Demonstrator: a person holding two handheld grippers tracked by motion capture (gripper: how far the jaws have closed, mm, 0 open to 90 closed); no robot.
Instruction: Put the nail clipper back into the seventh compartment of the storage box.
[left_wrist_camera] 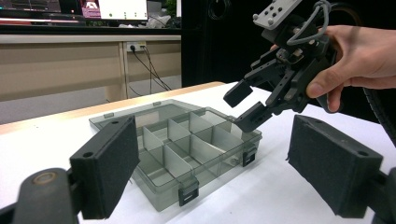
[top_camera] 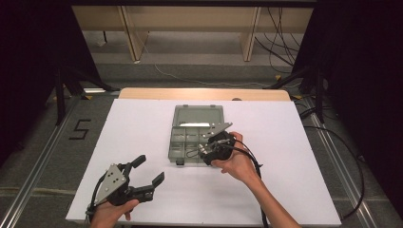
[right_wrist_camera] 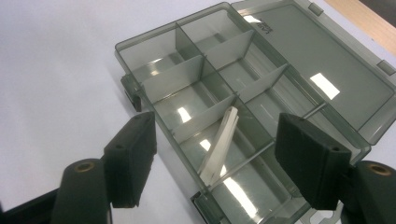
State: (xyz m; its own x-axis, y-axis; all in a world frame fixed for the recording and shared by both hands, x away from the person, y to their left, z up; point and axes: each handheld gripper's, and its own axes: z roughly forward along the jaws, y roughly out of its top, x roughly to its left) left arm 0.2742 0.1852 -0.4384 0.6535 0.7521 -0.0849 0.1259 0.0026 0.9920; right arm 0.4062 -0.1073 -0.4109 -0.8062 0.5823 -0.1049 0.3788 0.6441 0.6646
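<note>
— Nearest the high camera, what do you see?
— Left gripper [top_camera: 146,174], held low over the near left part of the white table [top_camera: 285,190] by the person's left hand [top_camera: 110,213]. Its jaws stand wide apart with nothing between them, well apart from the box.
— And the box?
— Smoky clear organiser box [top_camera: 190,142], in the middle of the table, lid [top_camera: 198,116] folded flat back toward the far edge. Grey dividers [right_wrist_camera: 180,77] split the tray into compartments.
— Where is the other gripper?
— Right gripper [left_wrist_camera: 247,105], in the person's right hand [top_camera: 237,164], tilts down over the box's right side. Its jaws are parted, gripping nothing; the lower tip is at the box rim, though contact cannot be told.
— Anything loose inside?
— One pale divider piece [right_wrist_camera: 219,144] leans at a slant in a near compartment, between the right gripper's jaws as its own camera sees it, not clamped
</note>
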